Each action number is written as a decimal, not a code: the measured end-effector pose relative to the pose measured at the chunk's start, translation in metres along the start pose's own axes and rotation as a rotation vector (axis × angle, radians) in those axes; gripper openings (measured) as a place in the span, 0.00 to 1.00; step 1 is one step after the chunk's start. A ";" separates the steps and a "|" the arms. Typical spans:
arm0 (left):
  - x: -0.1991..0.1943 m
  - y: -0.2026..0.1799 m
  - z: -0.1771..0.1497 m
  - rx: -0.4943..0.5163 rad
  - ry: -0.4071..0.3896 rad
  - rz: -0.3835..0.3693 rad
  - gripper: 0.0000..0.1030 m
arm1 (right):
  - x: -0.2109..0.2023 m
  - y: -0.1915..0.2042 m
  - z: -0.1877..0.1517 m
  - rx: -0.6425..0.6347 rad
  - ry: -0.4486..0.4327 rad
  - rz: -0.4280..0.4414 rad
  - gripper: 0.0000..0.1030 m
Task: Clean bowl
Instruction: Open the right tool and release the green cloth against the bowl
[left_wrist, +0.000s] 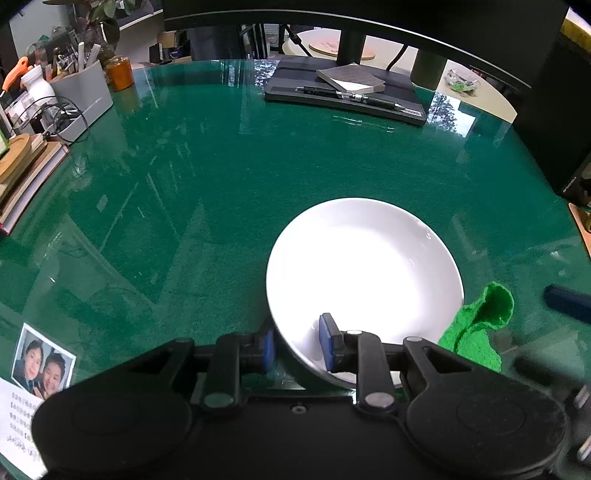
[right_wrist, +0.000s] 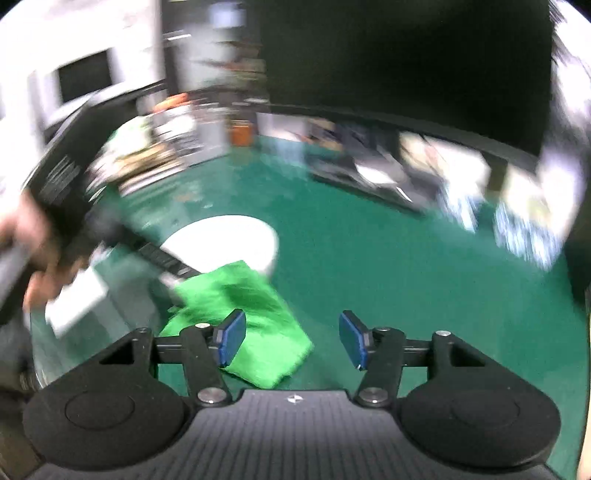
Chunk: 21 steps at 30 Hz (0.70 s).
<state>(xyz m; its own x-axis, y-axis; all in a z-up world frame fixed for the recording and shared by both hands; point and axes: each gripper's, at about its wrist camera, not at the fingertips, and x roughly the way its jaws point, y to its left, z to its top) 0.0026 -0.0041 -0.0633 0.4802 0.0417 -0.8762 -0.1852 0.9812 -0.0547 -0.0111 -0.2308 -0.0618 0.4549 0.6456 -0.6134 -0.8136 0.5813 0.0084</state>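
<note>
My left tool (left_wrist: 297, 341) pinches the white bowl's (left_wrist: 364, 269) near rim; my right tool (right_wrist: 291, 338) hangs spread over the green cloth (right_wrist: 240, 314), beside the bowl.

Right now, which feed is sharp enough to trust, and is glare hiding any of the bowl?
Left wrist view: sharp, but the bowl is blown out white inside, hiding any dirt; the glass table mirrors the room. Right wrist view: heavy motion blur everywhere; only the right gripper is crisp, the green cloth smeared.
</note>
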 end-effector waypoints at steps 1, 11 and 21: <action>0.000 0.001 0.000 -0.001 0.000 -0.003 0.27 | 0.006 0.004 0.000 -0.024 0.008 0.025 0.54; 0.001 0.009 -0.001 -0.022 0.001 -0.027 0.33 | 0.051 0.019 -0.005 -0.050 0.061 0.055 0.48; 0.002 0.014 -0.002 -0.020 -0.006 -0.040 0.40 | 0.037 -0.019 -0.011 0.452 0.046 0.042 0.09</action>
<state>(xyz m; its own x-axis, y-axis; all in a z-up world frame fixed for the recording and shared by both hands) -0.0004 0.0093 -0.0666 0.4926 0.0040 -0.8702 -0.1830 0.9781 -0.0991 0.0173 -0.2233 -0.0934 0.3999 0.6563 -0.6398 -0.5863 0.7197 0.3718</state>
